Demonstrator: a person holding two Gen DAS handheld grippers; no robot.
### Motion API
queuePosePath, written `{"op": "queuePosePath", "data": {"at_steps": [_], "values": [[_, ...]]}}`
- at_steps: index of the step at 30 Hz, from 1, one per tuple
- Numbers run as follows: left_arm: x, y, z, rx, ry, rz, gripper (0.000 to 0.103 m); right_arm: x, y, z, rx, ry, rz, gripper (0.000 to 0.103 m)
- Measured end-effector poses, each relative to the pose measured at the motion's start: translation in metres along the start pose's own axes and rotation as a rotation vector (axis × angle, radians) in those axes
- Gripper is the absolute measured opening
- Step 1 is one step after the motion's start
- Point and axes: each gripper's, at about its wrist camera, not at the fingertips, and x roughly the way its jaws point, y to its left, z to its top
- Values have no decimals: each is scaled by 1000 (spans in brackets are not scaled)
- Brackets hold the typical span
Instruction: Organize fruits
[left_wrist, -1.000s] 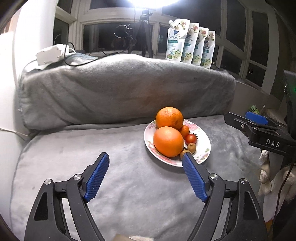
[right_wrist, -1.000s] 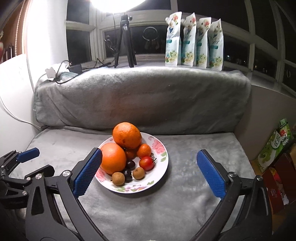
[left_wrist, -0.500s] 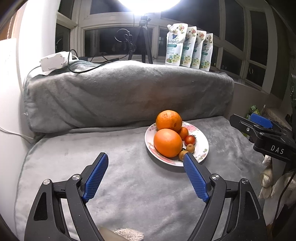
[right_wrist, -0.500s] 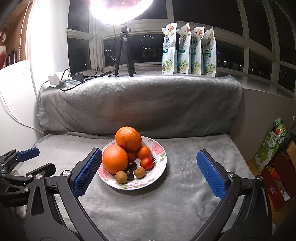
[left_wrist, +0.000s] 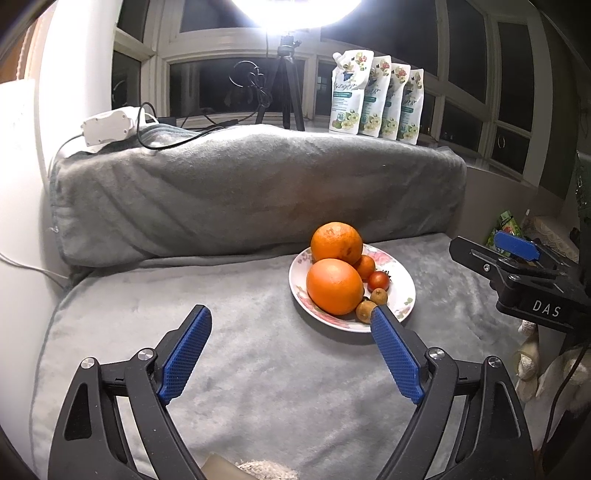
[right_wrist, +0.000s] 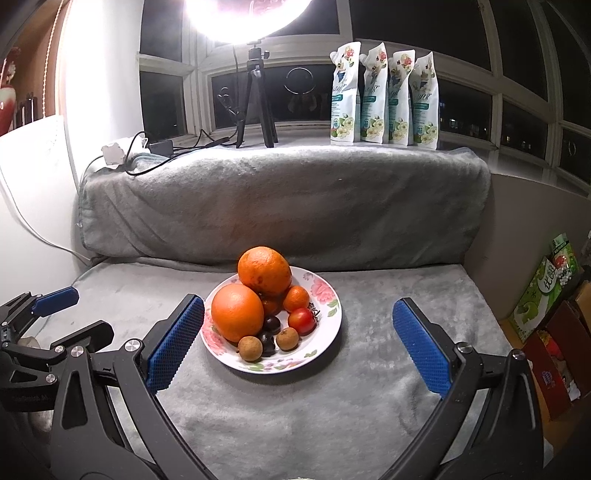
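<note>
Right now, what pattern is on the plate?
Pink flowers on the white plate, clearest in the right wrist view.

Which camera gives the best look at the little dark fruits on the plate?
The right wrist view: the two dark fruits lie in plain sight near the plate's front. In the left wrist view the big orange hides them almost entirely.
</note>
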Motion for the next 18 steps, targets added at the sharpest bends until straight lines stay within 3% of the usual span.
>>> {"op": "queuePosePath", "data": {"at_steps": [18], "values": [[-5, -2, 1, 0, -10, 1, 88, -3, 1, 1, 2, -6, 5, 103]]}}
